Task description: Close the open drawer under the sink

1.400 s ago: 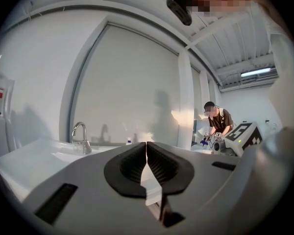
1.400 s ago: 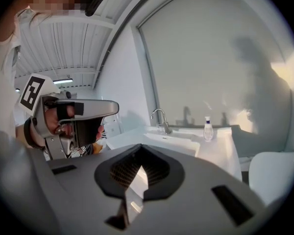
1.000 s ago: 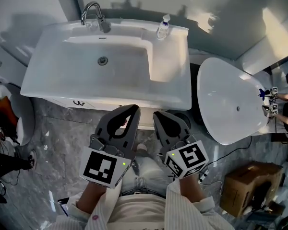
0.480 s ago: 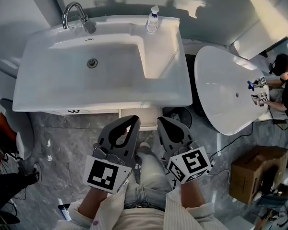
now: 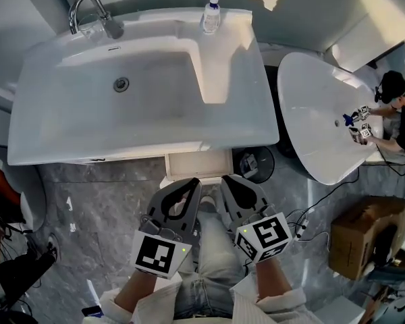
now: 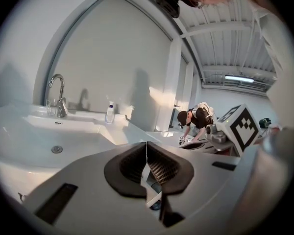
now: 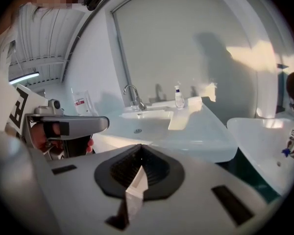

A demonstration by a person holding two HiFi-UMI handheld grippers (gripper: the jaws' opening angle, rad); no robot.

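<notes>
Step in hand: approach, pre-contact. The drawer (image 5: 197,165) is open, its white inside sticking out from under the front edge of the sink (image 5: 142,79). Nothing is pushing it yet.

L side: the left gripper (image 5: 192,183) has its jaws fully closed, tips meeting along one seam in its own view (image 6: 146,147), w/ nothing held. The oval hollow behind the tips only shows bits of what lies below.

R side: the right gripper (image 5: 228,179) is the same, jaws pressed together and empty, seen in its own view (image 7: 139,148).

Position: both sets of tips sit side by side, near each other. The drawer lies just ahead of them and lower down. In the head view the tips seem to overlap its front edge, but I can't tell if they touch it. The sink basin, faucet (image 5: 88,11) and soap bottle (image 5: 211,13) are further ahead of the jaws and higher, as both gripper views show.

Next move, as I judge it: no grasp needed, so keep the jaws closed and use them as a blunt pusher. Lower the tips to the drawer front and set them flat on it, approx. centred so it doesn't skew on its runners. Then push straight fwd, away from the body, until the front is flush w/ the cabinet. One gripper could do it; two spread apart would push more evenly.
</notes>
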